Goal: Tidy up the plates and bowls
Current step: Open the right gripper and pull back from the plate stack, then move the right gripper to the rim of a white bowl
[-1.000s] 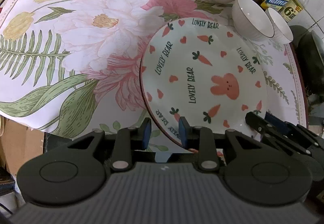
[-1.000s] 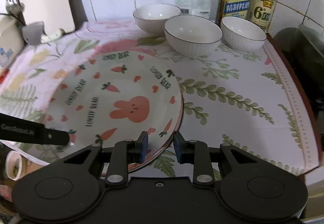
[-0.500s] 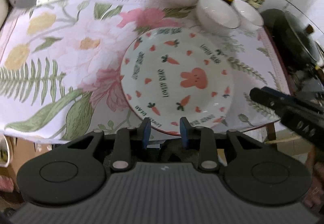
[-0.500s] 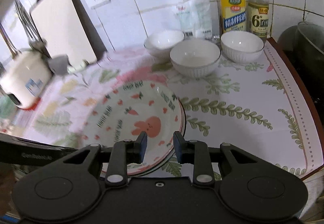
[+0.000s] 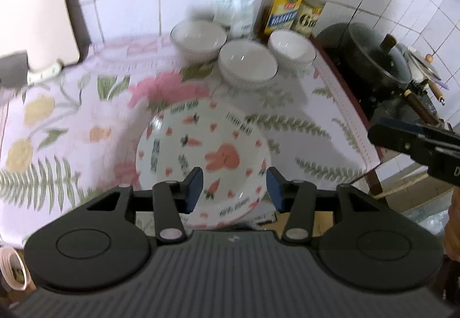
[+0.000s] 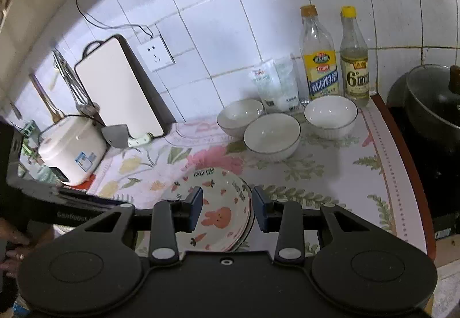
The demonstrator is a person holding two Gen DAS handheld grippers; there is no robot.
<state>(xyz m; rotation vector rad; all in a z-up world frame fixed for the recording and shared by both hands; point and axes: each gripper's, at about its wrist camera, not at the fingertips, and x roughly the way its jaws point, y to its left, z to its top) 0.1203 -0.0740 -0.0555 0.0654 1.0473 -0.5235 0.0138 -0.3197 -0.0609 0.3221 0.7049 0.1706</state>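
A stack of white plates with a pink bunny and carrot print (image 5: 201, 154) lies at the front edge of the floral tablecloth (image 5: 72, 122); it also shows in the right wrist view (image 6: 218, 211). Three white bowls stand at the back: left (image 6: 240, 116), middle (image 6: 271, 135), right (image 6: 330, 114). My left gripper (image 5: 234, 193) is open and empty, held above the plates' near rim. My right gripper (image 6: 225, 211) is open and empty, raised above and in front of the stack. The right gripper's body shows at the right of the left wrist view (image 5: 419, 148).
Two bottles (image 6: 319, 65) (image 6: 355, 65) and a white bag (image 6: 276, 86) stand by the tiled wall. A dark pot with a glass lid (image 6: 431, 99) sits at right. A rice cooker (image 6: 72, 148), cutting board (image 6: 120, 88) and cleaver (image 6: 116, 137) are at back left.
Both grippers have pulled back and risen away from the plates, so the whole table and wall show. Both jaws have opened wider. The plates stay on the cloth.
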